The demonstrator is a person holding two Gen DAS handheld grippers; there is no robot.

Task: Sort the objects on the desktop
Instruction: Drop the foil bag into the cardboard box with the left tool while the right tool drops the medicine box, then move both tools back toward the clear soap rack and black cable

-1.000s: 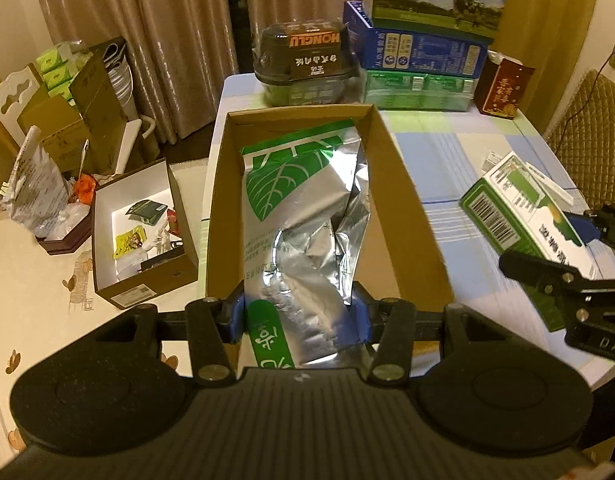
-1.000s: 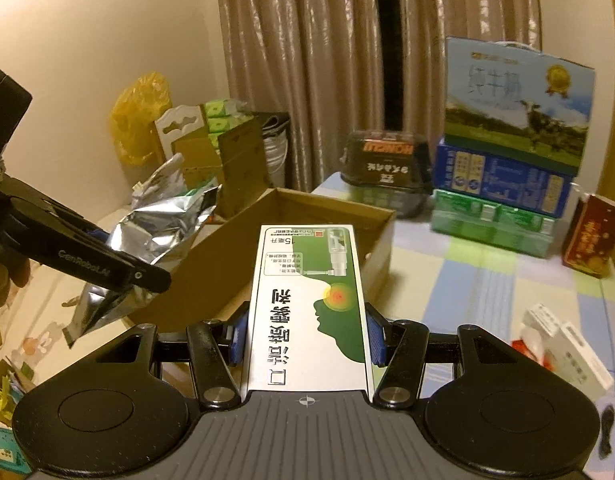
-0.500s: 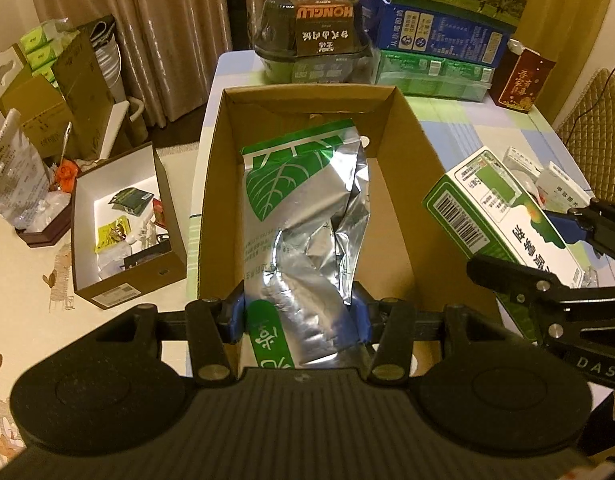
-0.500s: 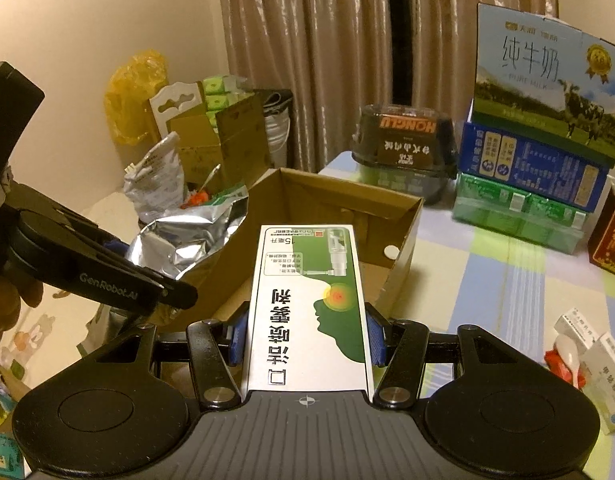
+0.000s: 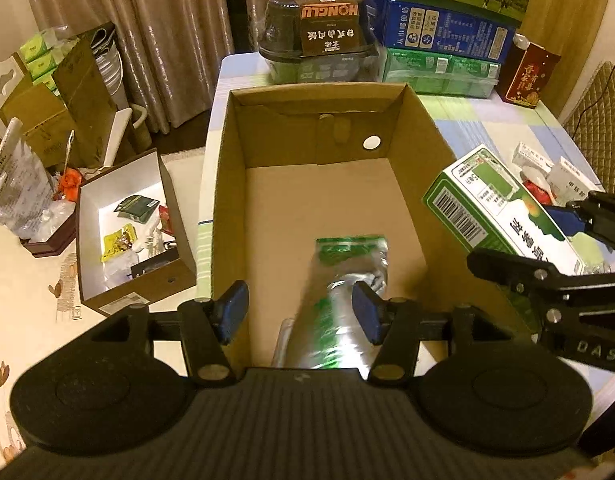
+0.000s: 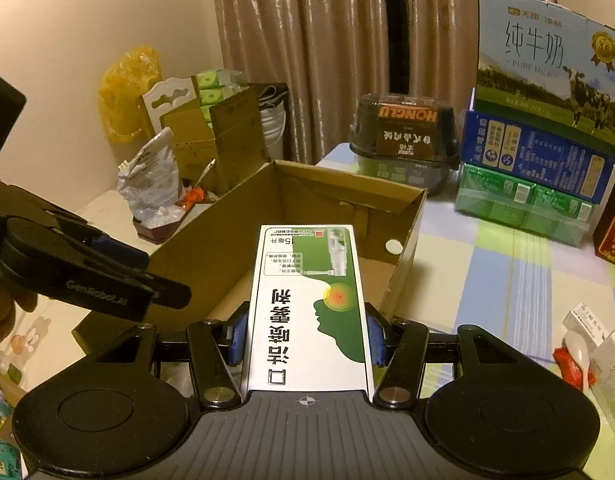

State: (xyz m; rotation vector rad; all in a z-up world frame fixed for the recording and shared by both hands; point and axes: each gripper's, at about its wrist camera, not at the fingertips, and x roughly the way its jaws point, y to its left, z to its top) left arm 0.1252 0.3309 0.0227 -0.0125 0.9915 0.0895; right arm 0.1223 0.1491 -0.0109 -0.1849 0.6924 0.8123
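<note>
- Left wrist view: my left hand-held gripper (image 5: 300, 308) has its blue pads spread apart and holds nothing. Below it, blurred, the crinkled silver foil pouch with green print (image 5: 341, 288) is in the near part of the open brown cardboard box (image 5: 421, 148), and I cannot tell whether it has settled on the floor of the box. It looks light, soft and slippery, so I would take it by a flat sealed edge, not the slack middle.
- At the right of this view, my right hand-held gripper (image 5: 555, 246) carries the green and white rectangular carton (image 5: 503, 216) above the box's right wall.
- Right wrist view: the right hand-held gripper (image 6: 306, 334) is clamped on the long sides of that carton (image 6: 307, 296), which points toward the box (image 6: 407, 232). I judge the carton light and stiff; the side grip suits it, though a hard squeeze could dent it.
- The surface is a table with a pale blue and green checked cloth (image 6: 503, 272). At its near right lie small white boxes (image 6: 611, 376) and a white plastic spoon (image 6: 577, 350); stacked milk cartons (image 6: 547, 64) stand at the far edge.
- Beige curtains (image 6: 307, 40) hang behind, and clutter covers the floor at left.
</note>
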